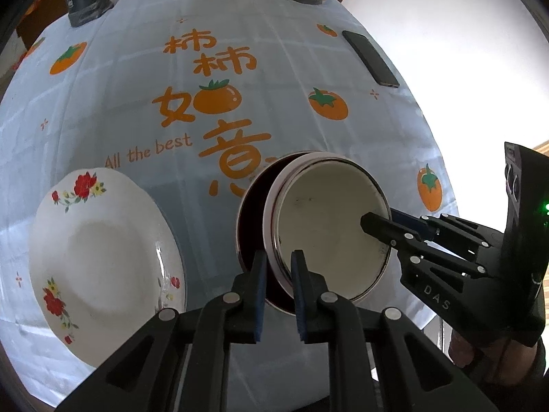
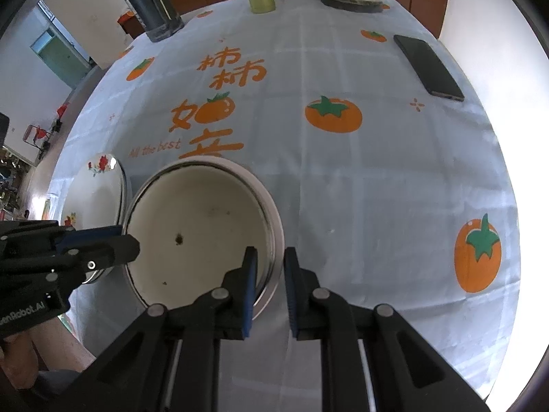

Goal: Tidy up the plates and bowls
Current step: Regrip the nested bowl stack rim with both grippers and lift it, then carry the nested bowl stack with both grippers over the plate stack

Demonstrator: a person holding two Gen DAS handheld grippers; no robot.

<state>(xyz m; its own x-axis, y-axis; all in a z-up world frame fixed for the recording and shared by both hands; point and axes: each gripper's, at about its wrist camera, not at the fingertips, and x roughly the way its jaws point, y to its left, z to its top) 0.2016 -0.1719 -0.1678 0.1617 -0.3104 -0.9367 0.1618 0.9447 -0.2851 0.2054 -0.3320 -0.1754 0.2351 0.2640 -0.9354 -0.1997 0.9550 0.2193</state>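
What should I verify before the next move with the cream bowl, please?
1. Left gripper shut on cream bowl rim: ok.
2. Right gripper shut on the opposite rim: ok.
3. Cream bowl seated level in dark red bowl: not ok, tilted.
4. Floral plate apart from both bowls: ok.
5. Phone far from the work area: ok.
6. Grip firmness: cannot tell.

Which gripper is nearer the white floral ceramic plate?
Left. The left gripper straddles the cream enamel bowl rim beside the white floral ceramic plate; the right gripper grips the bowl's far side.
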